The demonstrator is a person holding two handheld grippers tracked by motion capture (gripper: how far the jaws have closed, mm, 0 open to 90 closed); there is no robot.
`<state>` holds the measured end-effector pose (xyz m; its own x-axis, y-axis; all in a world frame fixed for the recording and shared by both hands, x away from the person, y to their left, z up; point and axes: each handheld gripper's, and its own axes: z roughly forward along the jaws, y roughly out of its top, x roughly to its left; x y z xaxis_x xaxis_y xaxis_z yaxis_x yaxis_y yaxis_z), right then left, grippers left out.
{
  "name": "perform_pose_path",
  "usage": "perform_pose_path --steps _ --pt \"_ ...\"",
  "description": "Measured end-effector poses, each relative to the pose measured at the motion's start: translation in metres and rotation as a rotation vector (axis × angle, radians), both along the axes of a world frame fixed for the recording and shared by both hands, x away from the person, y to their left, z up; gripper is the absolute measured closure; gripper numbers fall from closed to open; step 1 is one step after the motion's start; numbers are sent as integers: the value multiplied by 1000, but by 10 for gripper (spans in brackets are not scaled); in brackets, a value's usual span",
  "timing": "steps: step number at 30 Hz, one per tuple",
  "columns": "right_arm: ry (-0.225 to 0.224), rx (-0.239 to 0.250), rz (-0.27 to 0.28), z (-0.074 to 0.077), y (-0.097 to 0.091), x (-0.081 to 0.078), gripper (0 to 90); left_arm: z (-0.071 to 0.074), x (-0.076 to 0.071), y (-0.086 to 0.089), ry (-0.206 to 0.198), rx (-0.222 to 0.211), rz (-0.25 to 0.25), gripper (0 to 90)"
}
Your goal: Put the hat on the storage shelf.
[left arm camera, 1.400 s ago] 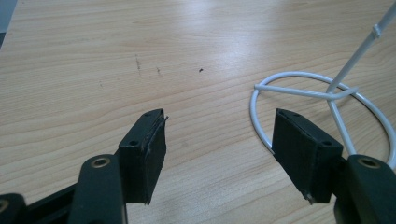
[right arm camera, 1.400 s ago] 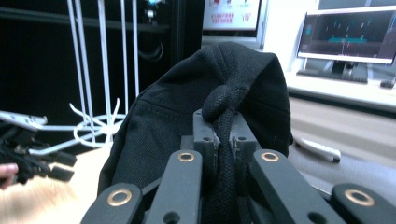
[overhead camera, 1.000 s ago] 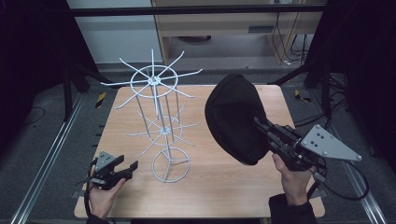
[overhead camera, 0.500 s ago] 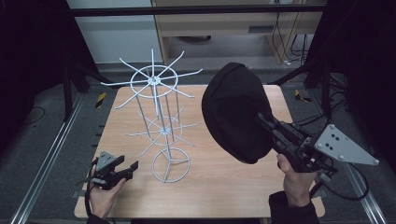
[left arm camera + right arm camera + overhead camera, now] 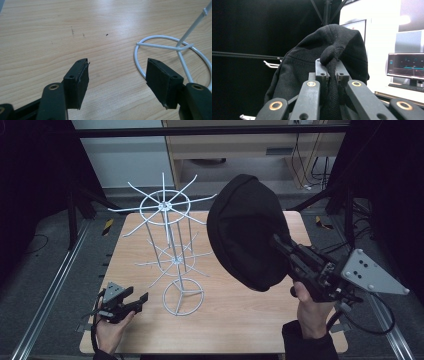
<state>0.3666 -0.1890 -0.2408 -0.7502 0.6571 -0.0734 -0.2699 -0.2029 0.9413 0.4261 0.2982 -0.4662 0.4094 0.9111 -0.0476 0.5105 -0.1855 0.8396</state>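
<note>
Pinching black woven cap (image 5: 246, 232) fabric between right gripper (image 5: 331, 75) jaws.

The right gripper (image 5: 280, 245), raised in the right hand (image 5: 310, 307) above the table's right side, points up and away, its jaws clamped tight on a fold of black fabric. The left gripper (image 5: 142, 297) rests low at the near left edge in the left hand (image 5: 110, 330), jaws spread wide with nothing between them.
</note>
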Motion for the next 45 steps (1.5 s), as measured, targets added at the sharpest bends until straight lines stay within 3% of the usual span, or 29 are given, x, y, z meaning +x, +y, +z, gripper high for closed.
perform_pose_path --steps 13,30,37,45 --pt "46 -49 24 -13 25 14 842 0 0 0 -2 5 1 346" --pt "156 -153 35 -48 51 35 738 0 0 -1 0 7 -2 346" --pt "187 -177 32 -54 60 42 722 -1 0 -1 2 4 -2 346" --pt "213 -202 14 -59 62 47 635 -1 0 -1 3 4 -1 346"
